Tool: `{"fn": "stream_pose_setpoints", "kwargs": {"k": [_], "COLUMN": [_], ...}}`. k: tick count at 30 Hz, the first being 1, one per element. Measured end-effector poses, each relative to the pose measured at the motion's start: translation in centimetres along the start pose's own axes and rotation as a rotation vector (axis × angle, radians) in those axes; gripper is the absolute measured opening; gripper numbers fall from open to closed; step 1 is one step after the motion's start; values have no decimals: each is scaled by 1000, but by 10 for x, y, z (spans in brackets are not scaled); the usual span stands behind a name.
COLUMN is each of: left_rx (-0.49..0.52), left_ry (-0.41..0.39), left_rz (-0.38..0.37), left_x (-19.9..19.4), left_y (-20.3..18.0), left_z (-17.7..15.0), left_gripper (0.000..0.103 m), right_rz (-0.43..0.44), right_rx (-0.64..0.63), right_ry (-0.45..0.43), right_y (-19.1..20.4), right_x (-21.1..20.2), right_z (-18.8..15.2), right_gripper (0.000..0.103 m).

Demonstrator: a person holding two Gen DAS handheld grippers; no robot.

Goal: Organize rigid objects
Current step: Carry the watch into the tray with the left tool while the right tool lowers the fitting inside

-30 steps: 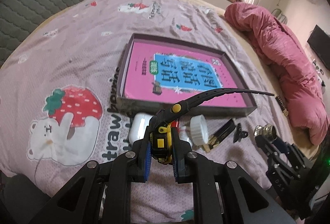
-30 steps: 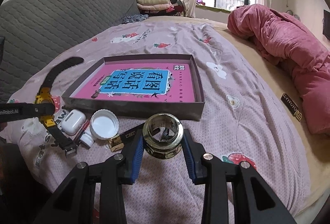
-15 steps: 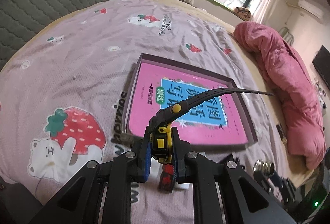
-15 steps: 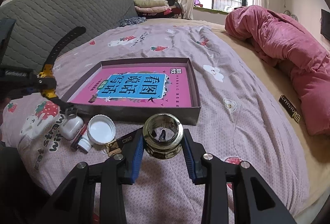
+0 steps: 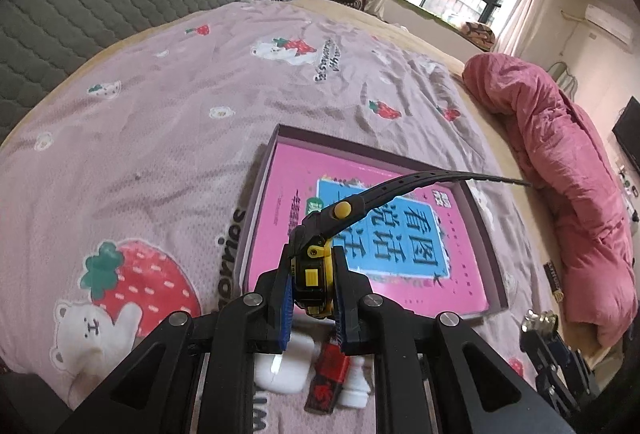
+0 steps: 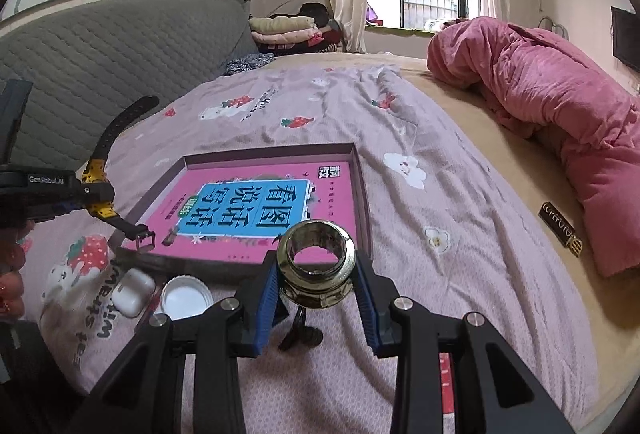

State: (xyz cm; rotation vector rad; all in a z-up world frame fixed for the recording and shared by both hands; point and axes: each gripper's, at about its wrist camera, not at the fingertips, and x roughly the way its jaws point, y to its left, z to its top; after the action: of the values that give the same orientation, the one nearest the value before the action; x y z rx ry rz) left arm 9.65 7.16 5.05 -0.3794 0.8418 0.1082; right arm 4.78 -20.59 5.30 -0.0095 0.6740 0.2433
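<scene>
Right hand-held gripper (image 6: 316,284) pinches a shiny ribbed metal ring (image 6: 316,266).

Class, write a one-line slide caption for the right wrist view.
Right claw grips a metal ring above the bedspread, facing the shallow box.

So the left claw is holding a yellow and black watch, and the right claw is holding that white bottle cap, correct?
Not quite. The left claw does hold the watch, but the right claw grips a metal ring; the right wrist view shows the white cap lying on the bed.
</scene>
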Motion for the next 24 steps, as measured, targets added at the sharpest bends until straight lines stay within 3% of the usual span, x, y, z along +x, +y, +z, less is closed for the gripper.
{"fn": "stream_pose_setpoints", "kwargs": {"k": [12,16,24], "left_rx": [-7,-12,36], "left_ry": [59,71,108], "left_rz": [30,39,81], "left_x": [42,52,65], "left_y": [2,5,3], "left_z": [8,7,-3], "left_gripper": [16,16,16], "right_rz": [0,41,11], "right_rx": [-31,15,36], "right_ry": [-3,15,26], "right_y": [2,-3,-13], "right_x": [15,27,37], "right_z": [17,29,37], "right_gripper": [36,36,36]}}
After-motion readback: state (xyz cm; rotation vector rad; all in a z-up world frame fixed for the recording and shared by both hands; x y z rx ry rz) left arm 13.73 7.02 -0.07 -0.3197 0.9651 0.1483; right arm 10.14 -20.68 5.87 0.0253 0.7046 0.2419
